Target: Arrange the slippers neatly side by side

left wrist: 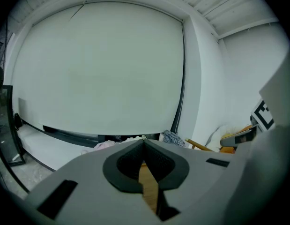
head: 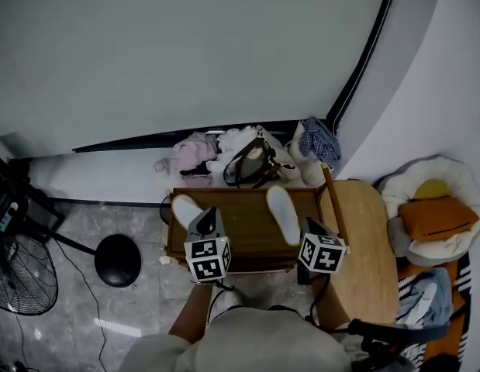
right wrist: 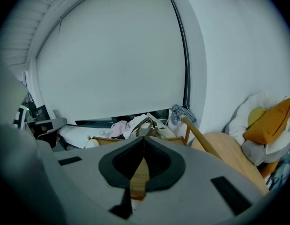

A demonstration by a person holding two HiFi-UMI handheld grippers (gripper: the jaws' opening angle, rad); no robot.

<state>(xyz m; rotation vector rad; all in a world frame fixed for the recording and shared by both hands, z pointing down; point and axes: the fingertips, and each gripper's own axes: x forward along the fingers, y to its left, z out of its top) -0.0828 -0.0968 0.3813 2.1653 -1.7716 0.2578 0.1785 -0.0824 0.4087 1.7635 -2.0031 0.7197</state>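
Pale wall [head: 185, 53] fills the far side, with a heap of clothes [head: 216, 152] along its foot. A brown wooden counter [head: 243, 227] stands just this side of the heap. A round side table [head: 367, 246] sits at its right end; touching or just beside, cannot tell.

Slippers: two, white, both on the counter and well apart. The left slipper [head: 185, 209] lies at the left end, angled. The right slipper [head: 284, 215] lies right of the middle, running front to back with a slight tilt. Bare wood shows between them. Not paired yet.

Step, as I judge it: the approach, before any grasp. Neither slipper is held. The next move calls for opening one gripper and lowering it over a slipper's edge. It then closes and carries or slides that slipper across until it lies beside the other, toes the same way.

Left gripper [head: 209, 212]: over the counter's front part, just right of the left slipper. Jaws clenched tip to tip, nothing between them.

Right gripper [head: 311, 223]: at the counter's right end, just right of the right slipper. Jaws likewise pressed together and empty.

Pose: both are held out in front of the body, side by side, marker cubes up. They point forward toward the wall and only a little downward.
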